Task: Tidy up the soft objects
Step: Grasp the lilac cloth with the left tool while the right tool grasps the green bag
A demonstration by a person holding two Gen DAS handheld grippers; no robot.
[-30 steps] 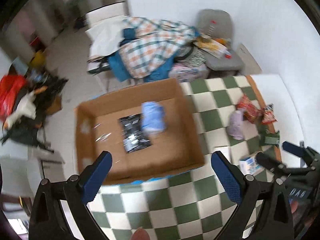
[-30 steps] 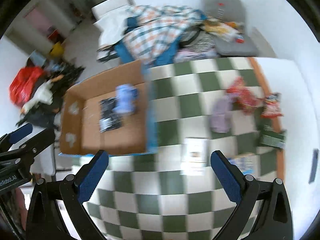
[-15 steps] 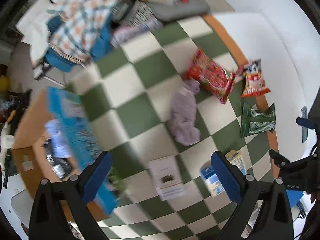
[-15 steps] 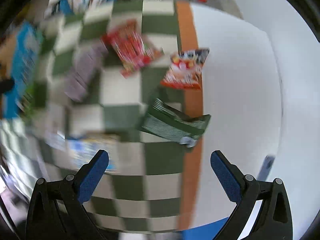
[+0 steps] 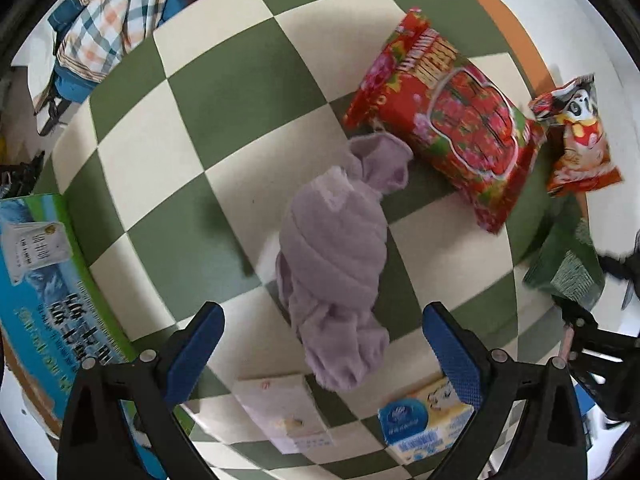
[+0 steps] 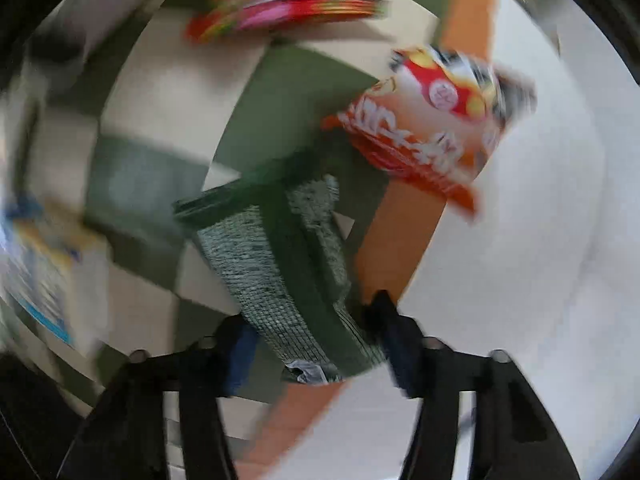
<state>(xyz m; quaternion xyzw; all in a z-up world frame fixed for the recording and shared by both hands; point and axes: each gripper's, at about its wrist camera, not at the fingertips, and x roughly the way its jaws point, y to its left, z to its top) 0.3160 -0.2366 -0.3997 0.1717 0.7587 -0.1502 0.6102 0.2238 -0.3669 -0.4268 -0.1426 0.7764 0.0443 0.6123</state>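
A rolled lilac towel [image 5: 336,256] lies on the green and cream checked cloth [image 5: 224,92], just ahead of my open, empty left gripper [image 5: 320,340]. Its lower end lies between the two blue pads. A red snack bag [image 5: 448,120] touches the towel's far end. In the blurred right wrist view, my right gripper [image 6: 316,344] has narrowed around the near end of a green packet [image 6: 280,264]; contact is unclear. The green packet also shows at the right in the left wrist view [image 5: 568,264].
An orange panda snack bag [image 5: 576,132] [image 6: 436,132] lies by the orange table border. A white card box [image 5: 288,412] and a small tissue pack [image 5: 424,420] lie under the left gripper. The cardboard box's blue-green flap [image 5: 52,276] stands at left. Plaid clothes [image 5: 112,20] lie beyond the table.
Both grippers swung right from the cardboard box and came down low. The left one now hangs over the lilac towel; the right one narrowed around the green packet.
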